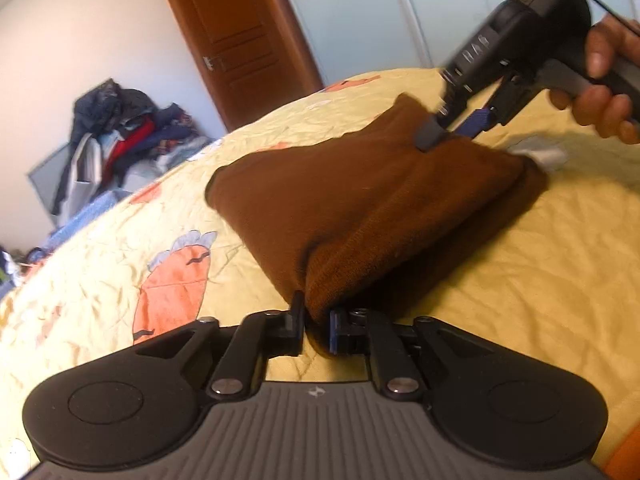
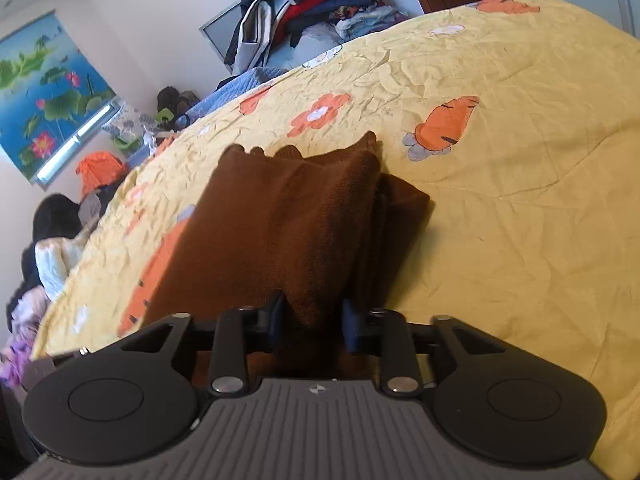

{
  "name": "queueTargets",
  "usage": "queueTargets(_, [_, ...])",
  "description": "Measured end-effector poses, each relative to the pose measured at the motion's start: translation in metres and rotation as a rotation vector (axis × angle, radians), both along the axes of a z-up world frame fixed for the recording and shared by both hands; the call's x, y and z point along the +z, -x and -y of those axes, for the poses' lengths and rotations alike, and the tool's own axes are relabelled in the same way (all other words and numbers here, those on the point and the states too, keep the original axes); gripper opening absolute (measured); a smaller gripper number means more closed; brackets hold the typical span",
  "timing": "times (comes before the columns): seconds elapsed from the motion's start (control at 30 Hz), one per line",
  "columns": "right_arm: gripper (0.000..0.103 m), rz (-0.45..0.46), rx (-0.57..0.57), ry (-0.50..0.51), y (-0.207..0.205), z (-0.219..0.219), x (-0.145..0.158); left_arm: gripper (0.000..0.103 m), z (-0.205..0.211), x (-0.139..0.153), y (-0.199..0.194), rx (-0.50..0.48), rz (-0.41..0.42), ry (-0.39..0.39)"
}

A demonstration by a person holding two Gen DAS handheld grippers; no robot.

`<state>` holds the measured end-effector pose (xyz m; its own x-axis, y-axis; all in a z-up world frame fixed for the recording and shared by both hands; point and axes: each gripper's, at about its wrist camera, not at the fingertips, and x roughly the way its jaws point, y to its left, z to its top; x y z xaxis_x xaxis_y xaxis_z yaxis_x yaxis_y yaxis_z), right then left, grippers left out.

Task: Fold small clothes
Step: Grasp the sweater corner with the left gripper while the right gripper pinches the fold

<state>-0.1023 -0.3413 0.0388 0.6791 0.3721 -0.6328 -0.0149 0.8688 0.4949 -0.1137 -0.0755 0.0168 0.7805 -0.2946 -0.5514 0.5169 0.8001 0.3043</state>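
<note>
- Brown knit garment (image 1: 360,208) on bed (image 1: 520,280): soft, limp, light.
- Left gripper (image 1: 316,328) fingers pinch its near edge; right gripper (image 2: 312,324) clamps opposite edge.
- Best held at corners.

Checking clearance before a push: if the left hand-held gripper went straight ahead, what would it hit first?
The folded brown knit garment already pinched in the left hand-held gripper; farther along, probably the right hand-held gripper.

A bed (image 1: 540,280) carries everything, spread with a crinkled yellow cover (image 2: 520,220) printed with orange carrots and flowers. A folded brown garment (image 1: 360,208) lies on the cover near its middle. Just beside the garment's far end lies a small grey cloth (image 1: 548,154), blurred.
</note>
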Motion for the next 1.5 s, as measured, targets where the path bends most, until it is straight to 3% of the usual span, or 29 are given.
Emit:
queueTargets(0.03, [0.067,0.002,-0.005,-0.022,0.000,0.003,0.005,0.019,-0.007,0.006,-0.002,-0.029,-0.043,0.038])
queueTargets(0.07, [0.088,0.018,-0.026,-0.034,0.001,0.008,0.011,0.031,-0.017,0.013,-0.003,-0.054,-0.081,0.082])
queueTargets(0.1, [0.095,0.038,-0.070,-0.026,0.002,0.014,0.016,0.041,-0.029,0.021,-0.007,-0.070,-0.125,0.142])
queueTargets(0.13, [0.096,0.061,-0.114,-0.020,0.003,0.021,0.022,0.072,-0.040,0.029,-0.013,-0.069,-0.167,0.215])
queueTargets(0.17, [0.096,0.071,-0.135,-0.035,0.000,0.028,0.024,0.095,-0.051,0.037,-0.020,-0.053,-0.191,0.295])
queueTargets(0.27, [0.096,0.043,-0.152,-0.138,-0.019,0.047,0.019,0.100,-0.084,0.051,-0.056,0.058,-0.232,0.607])
queueTargets(0.33, [0.094,0.008,-0.160,-0.174,-0.037,0.051,0.009,0.100,-0.093,0.039,-0.103,0.152,-0.359,0.751])
queueTargets(0.4, [0.091,-0.047,-0.174,-0.193,-0.056,0.050,-0.004,0.099,-0.092,0.017,-0.144,0.273,-0.466,0.809])
queueTargets(0.47, [0.091,-0.038,-0.164,-0.208,-0.067,0.045,-0.013,0.094,-0.085,-0.002,-0.178,0.312,-0.579,0.854])
queueTargets(0.5, [0.090,-0.032,-0.162,-0.209,-0.069,0.041,-0.015,0.094,-0.082,-0.005,-0.189,0.304,-0.564,0.890])
queueTargets(0.6, [0.081,-0.021,-0.153,-0.199,-0.075,0.035,-0.016,0.092,-0.068,-0.010,-0.224,0.271,-0.624,0.924])
queueTargets(0.63, [0.063,-0.021,-0.144,-0.198,-0.075,0.033,-0.017,0.066,-0.063,-0.011,-0.233,0.265,-0.638,0.919])
queueTargets(0.67, [0.030,-0.036,-0.129,-0.187,-0.078,0.031,-0.019,0.025,-0.055,-0.014,-0.241,0.276,-0.662,0.872])
queueTargets(0.7, [0.031,-0.069,-0.110,-0.178,-0.081,0.028,-0.024,0.020,-0.050,-0.016,-0.247,0.297,-0.669,0.818])
queueTargets(0.8, [0.031,-0.038,-0.094,-0.146,-0.079,0.021,-0.023,0.017,-0.048,-0.006,-0.238,0.282,-0.582,0.753])
queueTargets(0.93, [0.029,0.002,-0.058,-0.136,-0.085,0.008,-0.009,0.015,-0.062,0.018,-0.232,0.248,-0.476,0.715])
queueTargets(1.1, [0.029,0.072,0.001,-0.188,-0.122,-0.017,0.012,0.016,-0.093,0.048,-0.261,0.315,-0.318,0.608])
queueTargets(1.13, [0.029,0.085,-0.001,-0.197,-0.133,-0.023,0.012,0.022,-0.098,0.049,-0.267,0.327,-0.277,0.573])
queueTargets(1.2, [0.037,0.094,-0.034,-0.207,-0.154,-0.035,0.006,0.029,-0.110,0.044,-0.275,0.416,-0.289,0.522])
queueTargets(1.23, [0.050,0.060,-0.062,-0.197,-0.162,-0.039,0.000,0.029,-0.118,0.041,-0.275,0.469,-0.339,0.530])
queueTargets(1.27, [0.058,-0.004,-0.091,-0.183,-0.170,-0.043,-0.006,0.029,-0.127,0.038,-0.268,0.479,-0.388,0.570])
queueTargets(1.3, [0.057,-0.051,-0.106,-0.177,-0.171,-0.045,-0.010,0.030,-0.137,0.034,-0.254,0.451,-0.435,0.654])
queueTargets(1.33, [0.063,-0.057,-0.094,-0.183,-0.168,-0.046,-0.012,0.041,-0.147,0.029,-0.238,0.426,-0.458,0.731])
queueTargets(1.37, [0.070,-0.042,-0.072,-0.186,-0.159,-0.047,-0.011,0.071,-0.155,0.023,-0.219,0.419,-0.473,0.800])
queueTargets(1.4, [0.083,-0.034,-0.051,-0.189,-0.148,-0.047,-0.008,0.084,-0.159,0.017,-0.204,0.423,-0.493,0.856])
queueTargets(1.43, [0.086,-0.033,-0.038,-0.196,-0.138,-0.045,-0.007,0.093,-0.161,0.011,-0.192,0.420,-0.511,0.904])
queueTargets(1.5, [0.086,-0.034,-0.012,-0.203,-0.118,-0.044,-0.003,0.093,-0.157,-0.004,-0.176,0.400,-0.589,0.949])
